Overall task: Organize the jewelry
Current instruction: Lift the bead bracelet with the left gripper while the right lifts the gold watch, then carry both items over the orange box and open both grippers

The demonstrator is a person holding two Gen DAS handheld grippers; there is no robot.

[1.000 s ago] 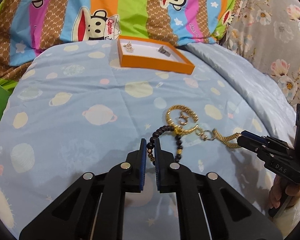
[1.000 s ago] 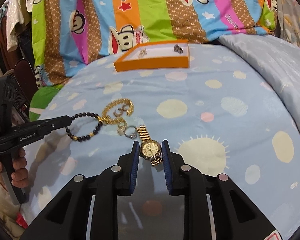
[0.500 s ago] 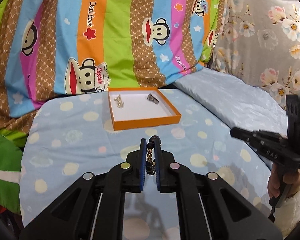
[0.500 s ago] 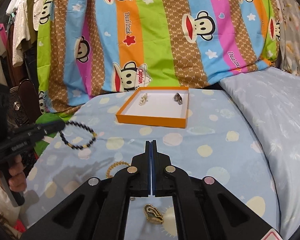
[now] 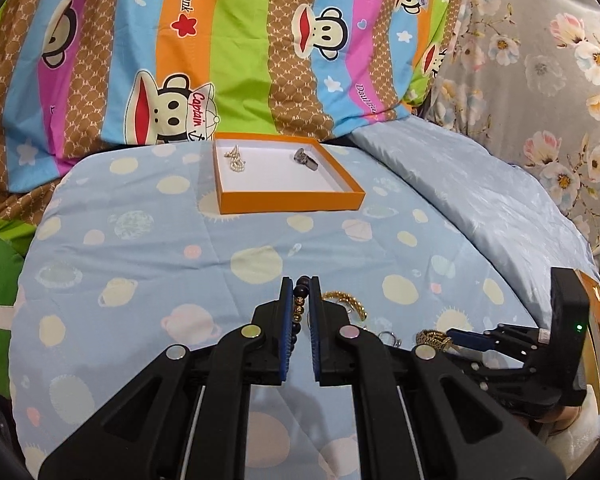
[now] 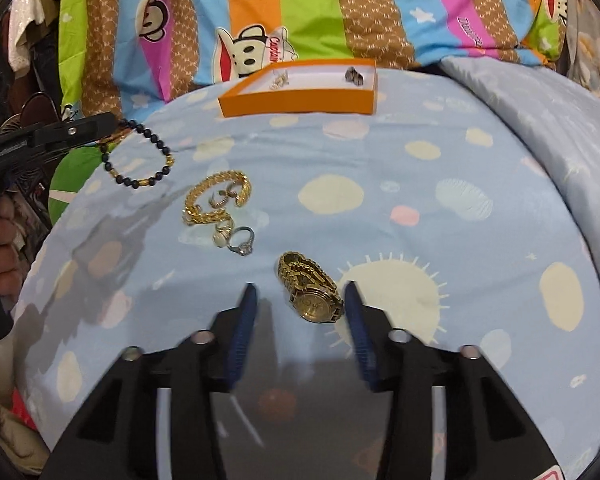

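From the left wrist view, a shallow orange box (image 5: 288,200) with a white floor sits on the bed (image 5: 140,264), whose cover is pale blue printed with cream planets; inside the box lie a small pearly cluster (image 5: 236,159) towards its far left corner and a dark metallic piece (image 5: 306,158) towards its far right, well apart from each other. The left gripper (image 5: 301,308) has its blue ribbed fingers (image 5: 286,320) clamped on a bead bracelet (image 5: 300,306) of round dark beads with a few gold ones. Just past its right finger a twisted gold bangle (image 5: 346,300) shows in part, and the right gripper (image 5: 466,339) reaches in low at the right, next to a gold watch (image 5: 432,337). From the right wrist view, the same orange box (image 6: 300,102) stands at the far edge of the bed (image 6: 420,208) with its two pieces inside. The left gripper (image 6: 112,122) holds the bead bracelet (image 6: 140,156) dangling as a loop above the cover. The rope-textured bangle (image 6: 216,196) lies open-ended beside two rings (image 6: 236,238), one with a pale stone. The watch (image 6: 310,286), link-banded and round-faced, rests on the cover between the right gripper's (image 6: 300,320) fingers (image 6: 246,320), which stand wide apart and do not touch it.
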